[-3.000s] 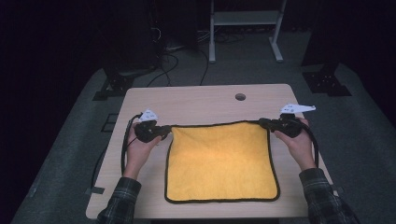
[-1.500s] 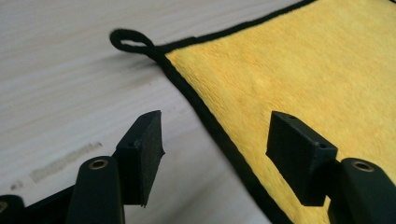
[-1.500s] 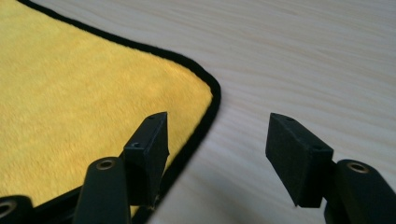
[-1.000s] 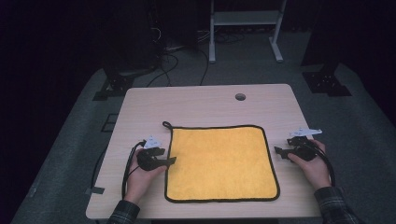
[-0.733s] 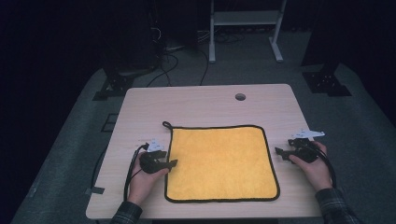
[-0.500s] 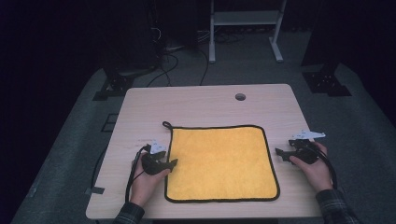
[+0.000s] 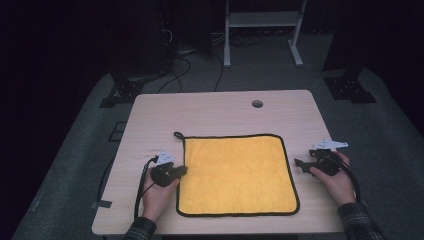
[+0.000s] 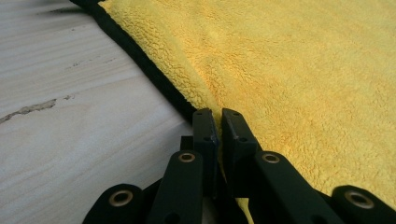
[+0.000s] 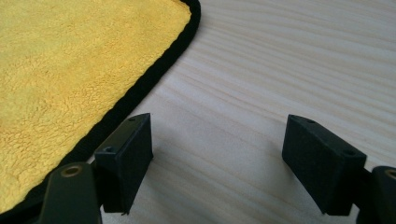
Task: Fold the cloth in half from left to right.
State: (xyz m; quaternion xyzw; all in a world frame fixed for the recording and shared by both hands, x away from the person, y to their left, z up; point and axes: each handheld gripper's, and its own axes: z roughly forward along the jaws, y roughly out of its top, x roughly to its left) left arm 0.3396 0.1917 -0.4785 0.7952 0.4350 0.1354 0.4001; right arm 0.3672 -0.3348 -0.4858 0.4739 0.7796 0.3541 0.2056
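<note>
Your pale wooden worktop (image 7: 220,112) carries a yellow cloth (image 7: 237,172) with black edging, lying flat toward its near side. From above, your left tongs (image 7: 181,170) sit at the cloth's left edge and your right tongs (image 7: 299,163) just off its right edge. The left gripper view shows what the high view cannot: those tongs have just closed, clamped on a pinched fold of the cloth's border. The right gripper view shows those tongs standing wide apart over bare wood beside the edging.

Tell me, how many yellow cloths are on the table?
1. The yellow cloth lies flat on the table, between the left gripper, pinching its edge, and the open right gripper.
</note>
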